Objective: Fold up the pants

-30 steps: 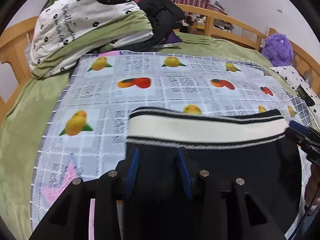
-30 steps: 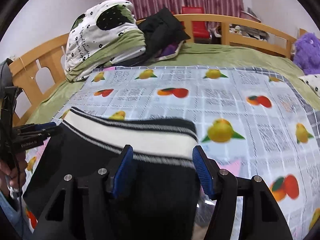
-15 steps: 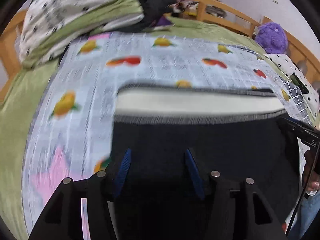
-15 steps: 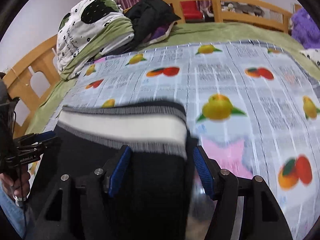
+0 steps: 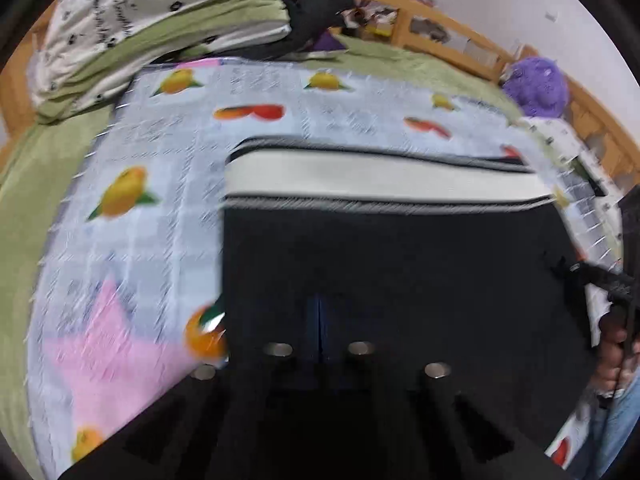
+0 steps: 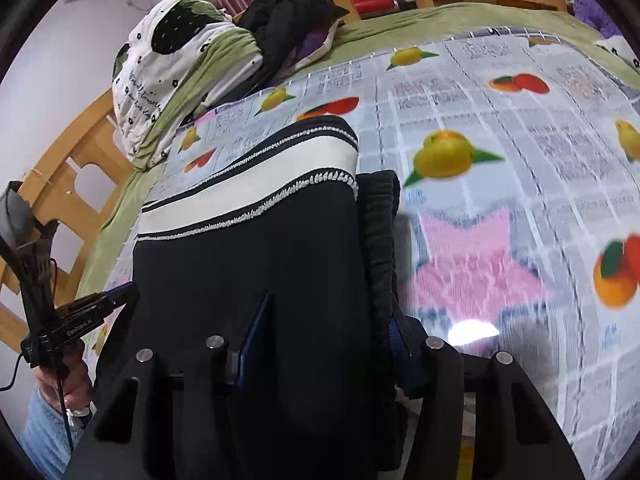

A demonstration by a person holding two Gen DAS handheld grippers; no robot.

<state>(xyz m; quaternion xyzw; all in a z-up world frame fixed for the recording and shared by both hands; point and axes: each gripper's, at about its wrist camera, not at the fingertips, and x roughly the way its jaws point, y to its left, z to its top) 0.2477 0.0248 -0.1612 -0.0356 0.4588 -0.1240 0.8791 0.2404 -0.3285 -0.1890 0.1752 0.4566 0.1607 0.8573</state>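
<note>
Black pants (image 5: 392, 264) with a white, black-striped waistband (image 5: 376, 182) lie folded on a fruit-print mat (image 5: 168, 168) on the bed. My left gripper (image 5: 320, 320) is shut on the near edge of the pants, its blue pads pressed together with dark cloth. In the right wrist view the pants (image 6: 256, 256) and waistband (image 6: 260, 176) fill the middle. My right gripper (image 6: 324, 336) stands open, its blue pads on either side of the pants' right folded edge. The left gripper also shows at the left (image 6: 116, 298).
A folded white and green quilt (image 6: 176, 68) and a black garment (image 6: 288, 16) sit at the far left of the bed. A wooden bed rail (image 5: 460, 40) runs behind. A purple plush toy (image 5: 536, 86) sits at the far right. The mat (image 6: 520, 160) extends to the right.
My left gripper has closed on the pants' near edge. My right gripper has moved lower and nearer the cloth, staying open. The view is blurred from motion.
</note>
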